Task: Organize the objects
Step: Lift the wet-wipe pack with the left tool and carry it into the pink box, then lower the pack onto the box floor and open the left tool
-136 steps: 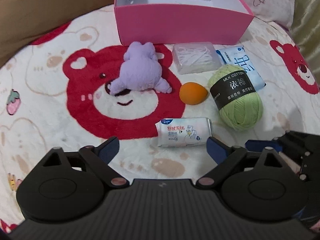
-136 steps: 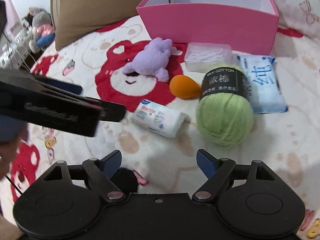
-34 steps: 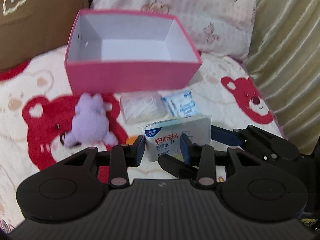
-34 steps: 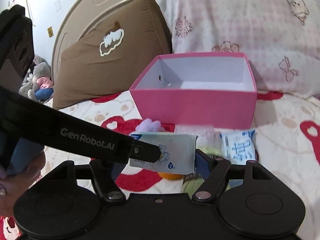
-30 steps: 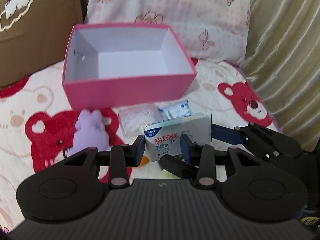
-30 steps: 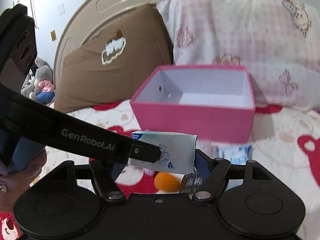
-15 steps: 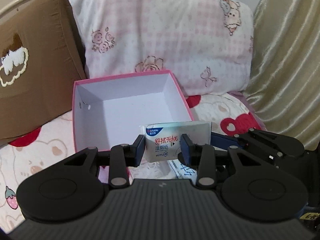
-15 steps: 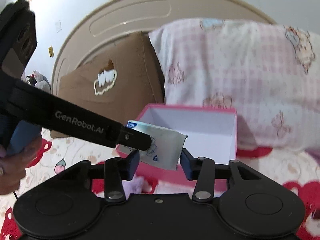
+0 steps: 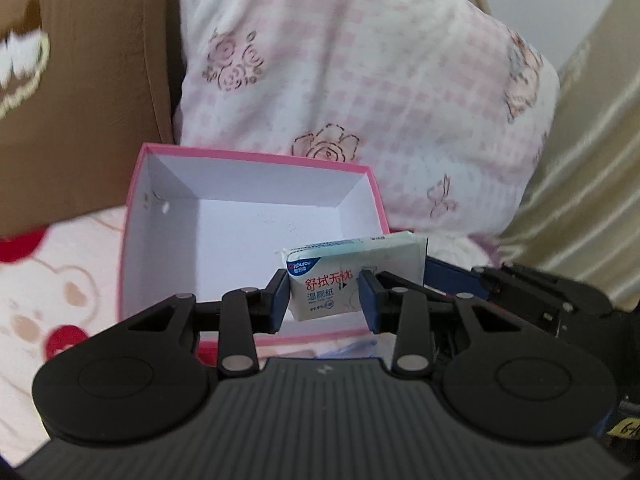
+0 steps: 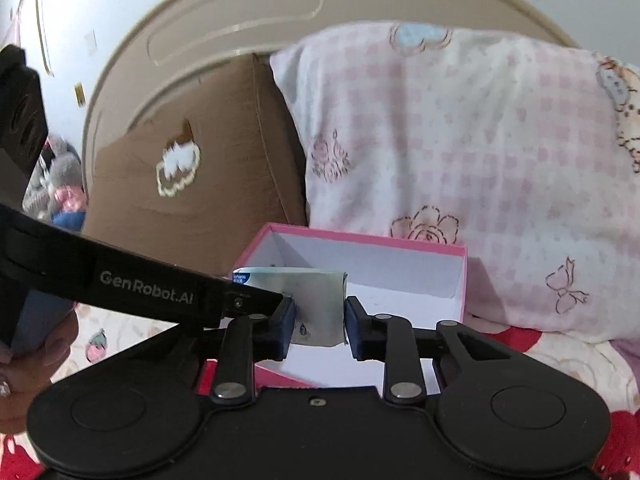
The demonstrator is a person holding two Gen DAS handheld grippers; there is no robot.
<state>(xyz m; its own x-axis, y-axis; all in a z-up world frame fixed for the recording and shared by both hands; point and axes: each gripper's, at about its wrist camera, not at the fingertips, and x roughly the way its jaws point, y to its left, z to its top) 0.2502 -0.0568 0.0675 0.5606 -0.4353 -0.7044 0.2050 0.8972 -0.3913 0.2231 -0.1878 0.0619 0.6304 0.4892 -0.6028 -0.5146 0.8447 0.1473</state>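
Note:
A white and blue wet wipes pack point(image 9: 352, 276) hangs over the near right part of the open pink box point(image 9: 132, 216). My left gripper point(image 9: 324, 300) is shut on the pack's left half, one pad on each face. The right gripper's blue finger point(image 9: 452, 276) comes in from the right at the pack's far end. In the right wrist view the same pack point(image 10: 316, 300) sits between the pads of my right gripper point(image 10: 318, 326), whose jaws are closing onto it and touch it on both sides. The left gripper's black arm point(image 10: 148, 284) crosses from the left. The box point(image 10: 360, 236) is white inside with nothing in it.
A pink checked pillow point(image 9: 360, 80) and a brown pillow point(image 9: 80, 100) stand right behind the box. A beige curtain point(image 9: 592, 160) hangs at the right. The bear-print blanket point(image 9: 60, 280) lies around the box. A person's hand point(image 10: 36, 360) grips the left tool.
Both grippers have carried the pack up and forward from above the blanket to above the box. The right jaws have narrowed from wide apart onto the pack. The other objects have dropped out of view.

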